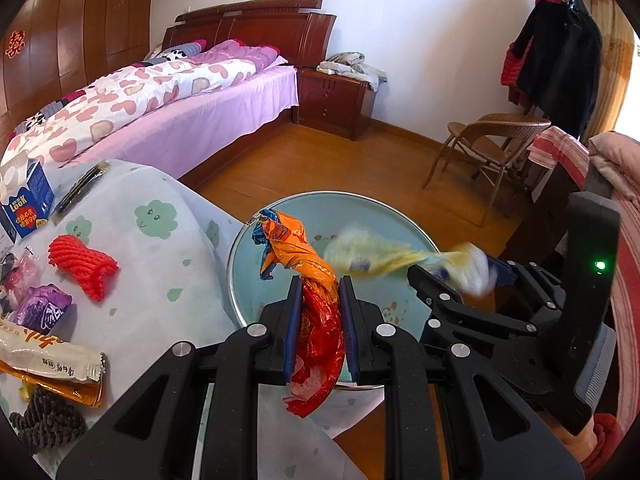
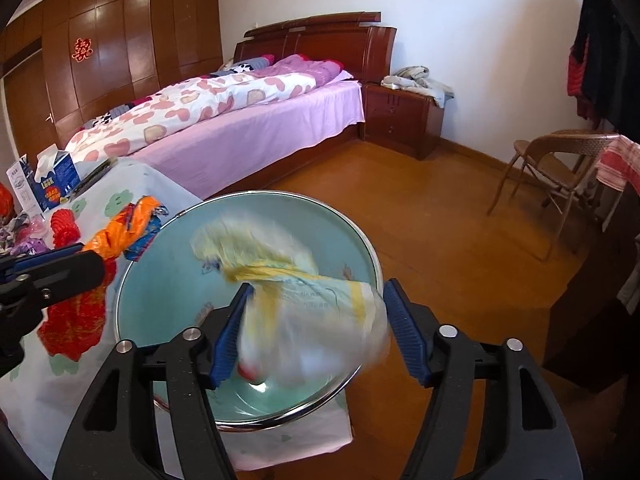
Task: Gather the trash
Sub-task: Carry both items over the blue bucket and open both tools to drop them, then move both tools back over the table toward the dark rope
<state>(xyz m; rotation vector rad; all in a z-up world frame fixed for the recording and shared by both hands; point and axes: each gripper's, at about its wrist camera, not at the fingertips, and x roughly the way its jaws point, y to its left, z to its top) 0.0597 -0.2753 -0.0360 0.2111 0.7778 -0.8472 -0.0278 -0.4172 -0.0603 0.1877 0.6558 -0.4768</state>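
Note:
A pale green bowl with a metal rim point(image 1: 240, 240) point(image 2: 372, 256) stands at the table's corner. My left gripper point(image 1: 320, 284) is shut on an orange and red wrapper point(image 1: 308, 272), held over the bowl's near rim; the wrapper also shows in the right wrist view point(image 2: 120, 240). My right gripper point(image 2: 316, 292) is open over the bowl. A yellow and white wrapper point(image 2: 304, 292), blurred by motion, lies between its fingers point(image 2: 404, 320) without being clamped. The same wrapper point(image 1: 384, 260) shows above the bowl in the left wrist view, at the right gripper's tips point(image 1: 452, 276).
On the clouded tablecloth point(image 1: 152, 264) lie a red foam net point(image 1: 82, 264), a purple wrapper point(image 1: 42, 308), a beige snack packet point(image 1: 52, 356), a dark net point(image 1: 46, 420) and a blue carton point(image 1: 28, 200). A bed point(image 2: 248, 128), nightstand point(image 2: 404, 116) and chair point(image 2: 560, 168) stand beyond.

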